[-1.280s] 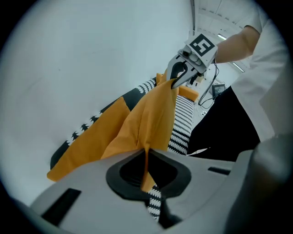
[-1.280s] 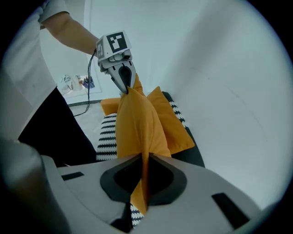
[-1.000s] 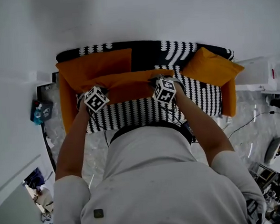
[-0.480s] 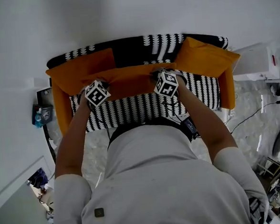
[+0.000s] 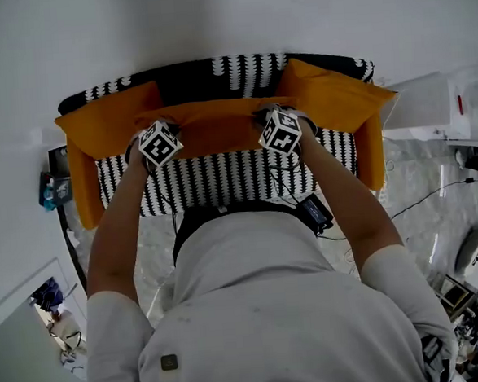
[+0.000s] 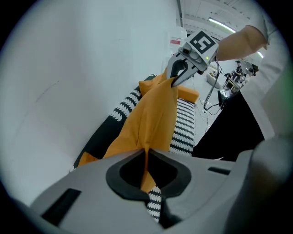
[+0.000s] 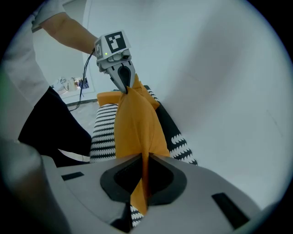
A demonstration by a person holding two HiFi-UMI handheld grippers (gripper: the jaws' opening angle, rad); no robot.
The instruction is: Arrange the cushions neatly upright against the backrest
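While only the cushion's (image 5: 215,137) thin top edge is being pinched by the left gripper (image 6: 147,157) and right gripper (image 7: 144,162), slipping is being risked.

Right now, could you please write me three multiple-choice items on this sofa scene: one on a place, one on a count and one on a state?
1. The pinched orange fabric cushion is:
A. on the floor
B. on a shelf
C. between two other orange cushions

2. Orange cushions along the backrest of the black-and-white patterned sofa:
A. three
B. one
C. six

3. The left gripper and right gripper are:
A. wide open
B. shut on the cushion's edge
C. holding a cable

Answers:
1. C, since the left cushion and right cushion flank it.
2. A, since the head view shows three.
3. B, since each gripper view shows orange fabric clamped.
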